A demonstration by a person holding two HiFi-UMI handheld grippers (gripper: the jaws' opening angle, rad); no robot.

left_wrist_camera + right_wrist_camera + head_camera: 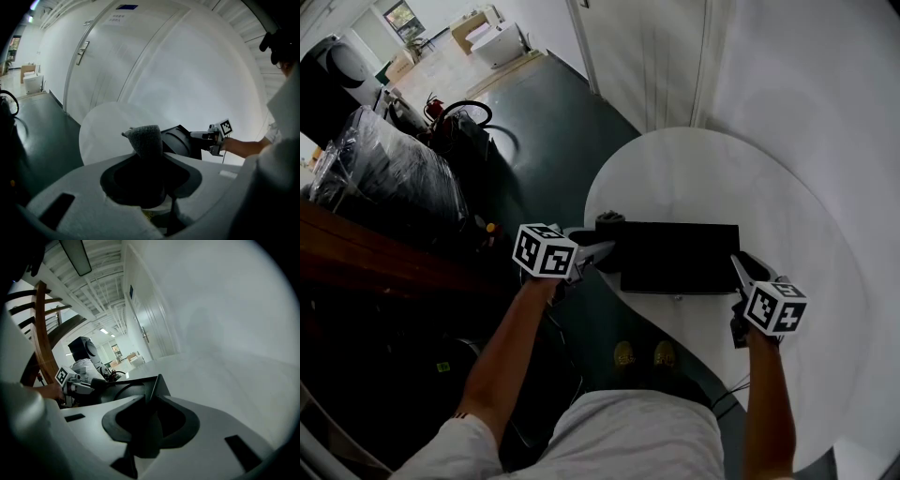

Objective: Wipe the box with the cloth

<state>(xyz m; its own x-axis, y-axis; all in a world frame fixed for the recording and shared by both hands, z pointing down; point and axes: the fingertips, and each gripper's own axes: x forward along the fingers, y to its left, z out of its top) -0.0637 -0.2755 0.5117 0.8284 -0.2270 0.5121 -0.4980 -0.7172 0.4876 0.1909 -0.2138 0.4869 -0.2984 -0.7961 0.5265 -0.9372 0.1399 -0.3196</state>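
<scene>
Reaching forward, tilted downward: left hand-held gripper (pixel 605 251) clamped on grey cloth (pixel 146 139) beside black box (pixel 680 255); right hand-held gripper (pixel 739 268) pinching box's right edge.

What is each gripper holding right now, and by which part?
The left gripper pinches the grey cloth by one end; the right gripper clamps the black box at a right-end corner.

Cloth (pixel 145 138) was grey, rough, fuzzy fabric. Box (pixel 680 255) looked black, matt, smooth. Table (pixel 694 169) was white, smooth, faintly shiny. Floor (pixel 544 131) at far left was dark, glossy. Beam (pixel 356 248) at left looked wooden, brown. Bundle (pixel 384 169) beyond it wore shiny plastic film.
</scene>
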